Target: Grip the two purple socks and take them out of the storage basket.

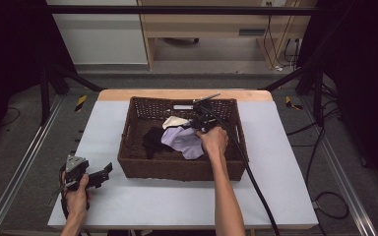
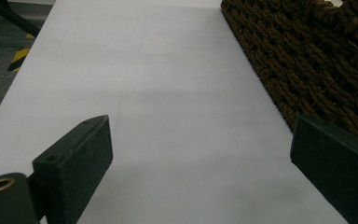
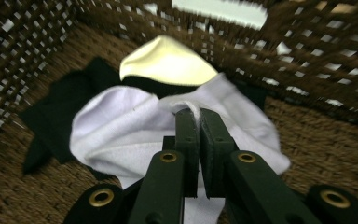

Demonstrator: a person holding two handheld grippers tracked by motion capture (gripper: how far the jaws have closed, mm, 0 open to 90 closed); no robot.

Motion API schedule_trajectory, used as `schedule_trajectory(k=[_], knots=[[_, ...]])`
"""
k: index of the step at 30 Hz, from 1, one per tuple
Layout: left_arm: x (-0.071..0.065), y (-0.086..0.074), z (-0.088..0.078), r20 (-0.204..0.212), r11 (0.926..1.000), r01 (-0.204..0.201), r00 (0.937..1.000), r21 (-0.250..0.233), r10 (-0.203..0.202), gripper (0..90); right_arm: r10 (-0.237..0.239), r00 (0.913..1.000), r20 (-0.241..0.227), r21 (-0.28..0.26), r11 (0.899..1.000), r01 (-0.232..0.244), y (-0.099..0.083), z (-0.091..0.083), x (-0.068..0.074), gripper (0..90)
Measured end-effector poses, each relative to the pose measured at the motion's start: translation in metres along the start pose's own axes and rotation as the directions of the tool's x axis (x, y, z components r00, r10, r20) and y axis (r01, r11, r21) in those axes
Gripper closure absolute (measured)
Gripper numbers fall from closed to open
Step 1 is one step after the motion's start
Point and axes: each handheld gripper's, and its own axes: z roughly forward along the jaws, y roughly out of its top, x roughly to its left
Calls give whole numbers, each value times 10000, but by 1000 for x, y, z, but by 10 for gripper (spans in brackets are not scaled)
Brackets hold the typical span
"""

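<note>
Two jaws of right gripper [image 3: 198,122] pinched on pale cloth [image 3: 121,126] inside basket [image 1: 128,162]; left gripper [image 1: 96,176] wide, idle near bench's front-left corner.

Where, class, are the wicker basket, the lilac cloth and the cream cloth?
wicker basket [image 1: 177,168], high view, near front wall.
lilac cloth [image 3: 107,123], right gripper view, left fold beside the shut claw.
cream cloth [image 3: 165,60], right gripper view, middle of its top.

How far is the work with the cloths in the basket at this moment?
Done: no cloth lies on the table yet. In hand: the right gripper is shut on the lilac cloth, inside the basket. Left: the black cloth and the cream cloth lie in the basket; the left gripper waits open, beside the basket.
</note>
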Motion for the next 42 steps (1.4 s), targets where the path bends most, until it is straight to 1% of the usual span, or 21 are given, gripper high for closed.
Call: schedule_trajectory(k=[5, 7, 10, 12, 15, 17, 18, 19, 21, 22, 23, 25, 26, 27, 28, 34, 35, 36, 38, 41, 42], knots=[[0, 0, 0, 4, 10000, -14, 10000, 15, 14, 54, -62, 9998, -209, -544, 9985, 51, 2, -18, -1, 870], [0, 0, 0, 8, 10000, -15, 10000, 1, 15, 54, -275, 9993, -262, -798, 9965, 254, 1, -25, 2, 870], [0, 0, 0, 8, 10000, -16, 10000, -11, 16, 54, -538, 9974, -477, -1286, 9906, 473, 1, -35, 7, 871], [0, 0, 0, 7, 10000, -13, 10000, -6, 13, 54, -822, 9943, -672, -1794, 9814, 690, 0, -46, 9, 871], [0, 0, 0, 12, 10000, -10, 10000, -3, 10, 54, -1038, 9925, -644, -2012, 9755, 889, -1, -53, 10, 873], [0, 0, 0, 12, 10000, -15, 10000, -8, 15, 54, -1163, 9912, -631, -2245, 9694, 994, -2, -61, 11, 873], [0, 0, 0, 12, 10000, -16, 10000, -9, 16, 54, -1266, 9898, -651, -2516, 9620, 1065, -2, -70, 11, 874], [0, 0, 0, 8, 10000, -15, 10000, -11, 15, 54, -1266, 9898, -651, -2516, 9620, 1065, -2, -70, 11, 874], [0, 0, 0, 10, 10000, -18, 10000, -6, 18, 54, -1365, 9878, -743, -2987, 9482, 1086, -4, -83, 13, 874], [0, 0, 0, 12, 10000, -20, 10000, -4, 20, 54, -1365, 9878, -743, -2987, 9482, 1086, -4, -83, 13, 874], [0, 0, 0, 13, 10000, -20, 10000, -2, 20, 54, -1470, 9855, -842, -3249, 9391, 1123, -5, -93, 14, 873], [0, 0, 0, 9, 10000, -17, 10000, 0, 17, 54, -1489, 9849, -887, -3349, 9357, 1113, -5, -96, 14, 873], [0, 0, 0, 9, 10000, -14, 10000, -1, 14, 54, -1527, 9822, -1091, -3589, 9275, 1044, -7, -106, 14, 873], [0, 0, 0, 9, 10000, -14, 10000, -1, 14, 54, -1527, 9822, -1091, -3589, 9275, 1044, -7, -106, 14, 873], [0, 0, 0, 12, 10000, -12, 10000, -4, 12, 54, -1597, 9801, -1180, -3798, 9192, 1041, -9, -114, 14, 874], [0, 0, 0, 17, 10000, -5, 10000, 1, 5, 54, -1958, 9717, -1318, -4238, 8973, 1233, -14, -135, 17, 874], [0, 0, 0, 17, 10000, -5, 10000, 1, 5, 54, -1958, 9717, -1318, -4238, 8973, 1233, -14, -135, 17, 874], [0, 0, 0, 14, 10000, -1, 10000, -1, 1, 54, -2127, 9682, -1320, -4333, 8908, 1366, -16, -142, 19, 873], [0, 0, 0, 12, 10000, 2, 10000, -6, -2, 54, -2187, 9668, -1323, -4365, 8885, 1413, -16, -145, 20, 874], [0, 0, 0, 8, 10000, 14, 10000, -3, -14, 54, -2390, 9600, -1457, -4512, 8796, 1505, -19, -155, 24, 874], [0, 0, 0, 12, 10000, 5, 10000, -10, -5, 54, -2571, 9540, -1544, -4597, 8733, 1610, -21, -162, 27, 874]])
